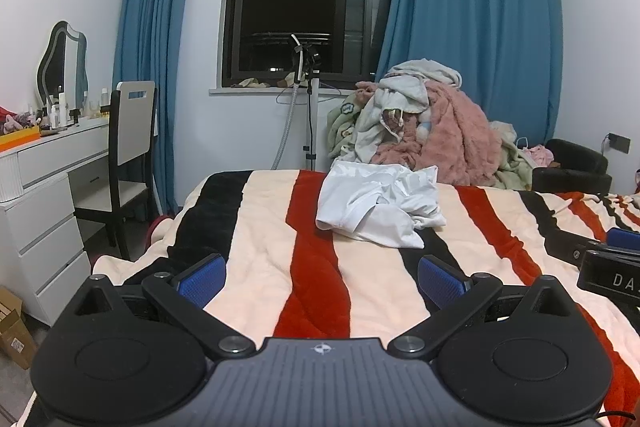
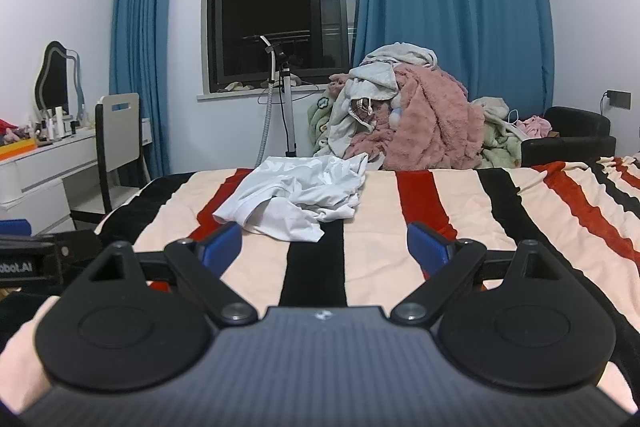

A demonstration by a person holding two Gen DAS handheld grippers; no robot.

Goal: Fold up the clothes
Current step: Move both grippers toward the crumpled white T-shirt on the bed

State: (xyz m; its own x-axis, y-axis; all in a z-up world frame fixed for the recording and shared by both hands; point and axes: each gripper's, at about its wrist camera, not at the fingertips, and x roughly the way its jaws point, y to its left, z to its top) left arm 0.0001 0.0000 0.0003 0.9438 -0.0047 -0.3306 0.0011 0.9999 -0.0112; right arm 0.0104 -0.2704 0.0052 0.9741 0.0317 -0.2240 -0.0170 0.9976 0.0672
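A crumpled white garment (image 1: 380,205) lies on the striped blanket (image 1: 260,247) near the bed's far edge. It also shows in the right wrist view (image 2: 304,195). My left gripper (image 1: 322,281) is open and empty, low over the blanket, well short of the garment. My right gripper (image 2: 324,247) is open and empty, also short of the garment, which lies ahead and slightly left. The right gripper's body shows at the right edge of the left wrist view (image 1: 608,263). The left gripper's body shows at the left edge of the right wrist view (image 2: 28,259).
A big pile of pink, grey and green clothes (image 1: 432,123) sits beyond the bed under the window. A white dresser (image 1: 44,195) with a chair (image 1: 128,155) stands at the left. A garment steamer pole (image 1: 312,107) stands by the window. A black armchair (image 1: 576,167) is at the right.
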